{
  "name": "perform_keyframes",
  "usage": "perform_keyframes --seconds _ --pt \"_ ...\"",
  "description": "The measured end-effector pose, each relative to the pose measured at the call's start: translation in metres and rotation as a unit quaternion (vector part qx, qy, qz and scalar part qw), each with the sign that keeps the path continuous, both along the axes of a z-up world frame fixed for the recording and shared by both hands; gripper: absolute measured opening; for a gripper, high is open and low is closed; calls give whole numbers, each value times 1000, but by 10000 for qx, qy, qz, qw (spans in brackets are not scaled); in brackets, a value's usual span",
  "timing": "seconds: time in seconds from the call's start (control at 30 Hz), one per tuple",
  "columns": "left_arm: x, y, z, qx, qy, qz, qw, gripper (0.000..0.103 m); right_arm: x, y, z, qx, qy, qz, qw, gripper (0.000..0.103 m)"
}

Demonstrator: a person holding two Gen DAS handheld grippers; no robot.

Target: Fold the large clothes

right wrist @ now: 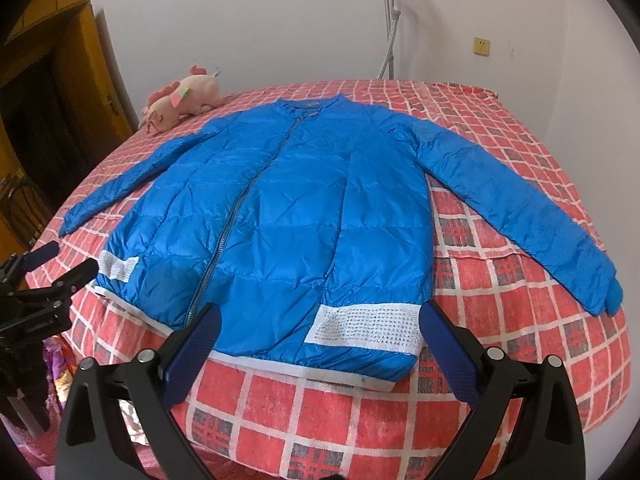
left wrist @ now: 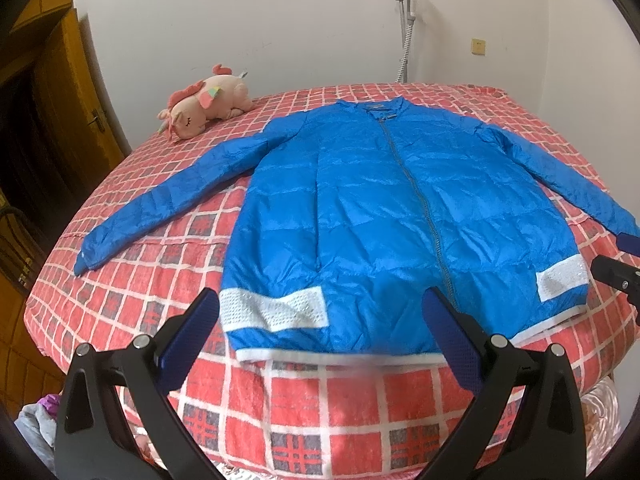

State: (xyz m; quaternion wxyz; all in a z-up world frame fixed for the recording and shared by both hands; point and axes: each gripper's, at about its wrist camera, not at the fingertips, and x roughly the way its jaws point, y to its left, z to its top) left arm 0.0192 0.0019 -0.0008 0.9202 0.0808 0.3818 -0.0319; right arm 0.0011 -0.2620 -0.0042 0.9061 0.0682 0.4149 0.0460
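A blue padded jacket (left wrist: pixel 380 208) lies flat and zipped on the bed, front up, both sleeves spread out to the sides, white hem bands toward me. It also shows in the right wrist view (right wrist: pixel 288 220). My left gripper (left wrist: pixel 320 312) is open and empty, hovering just above the hem's left half. My right gripper (right wrist: pixel 320 324) is open and empty, above the hem's right half. The right gripper's fingers (left wrist: pixel 616 276) show at the right edge of the left view; the left gripper's fingers (right wrist: pixel 60 272) show at the left edge of the right view.
The bed has a red checked cover (left wrist: pixel 320 400). A pink plush unicorn (left wrist: pixel 208 106) lies at the far left corner, beside the left sleeve. A white wall with a garment steamer pole (left wrist: pixel 406 20) stands behind. A wooden door (left wrist: pixel 60 100) is at left.
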Motion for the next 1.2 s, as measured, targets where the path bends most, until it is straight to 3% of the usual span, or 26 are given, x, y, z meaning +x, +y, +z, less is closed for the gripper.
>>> perform_keyframes --seconds 0.17,0.3,0.53,0.67,0.93,1.03,1.1,1.2 --pt "24 -19 -5 -6 67 -269 9996 100 7 -36 -8 228 91 -290 9993 99" --pt "60 -45 -8 -36 260 -604 9978 100 9 -103 -18 449 342 -1134 9919 99" --pt "135 -92 -17 -281 653 -842 9939 100 -13 -234 -32 901 852 -2733 9539 99" --pt "167 -110 -25 -281 787 -877 9926 100 -15 -298 -51 1208 1183 -3311 9283 99" --pt "209 -126 -34 -277 808 -804 9931 100 0 -357 -94 1926 1527 -3638 8985 96" --pt "220 -124 -39 -332 837 -741 9932 100 6 -368 -102 2075 1536 -3635 8951 95" --pt "227 -122 -44 -377 912 -709 9926 100 10 -374 -105 2058 1542 -3714 8922 88" --pt "236 -116 -50 -422 991 -615 9923 100 13 -375 -100 1785 1511 -3684 8998 58"
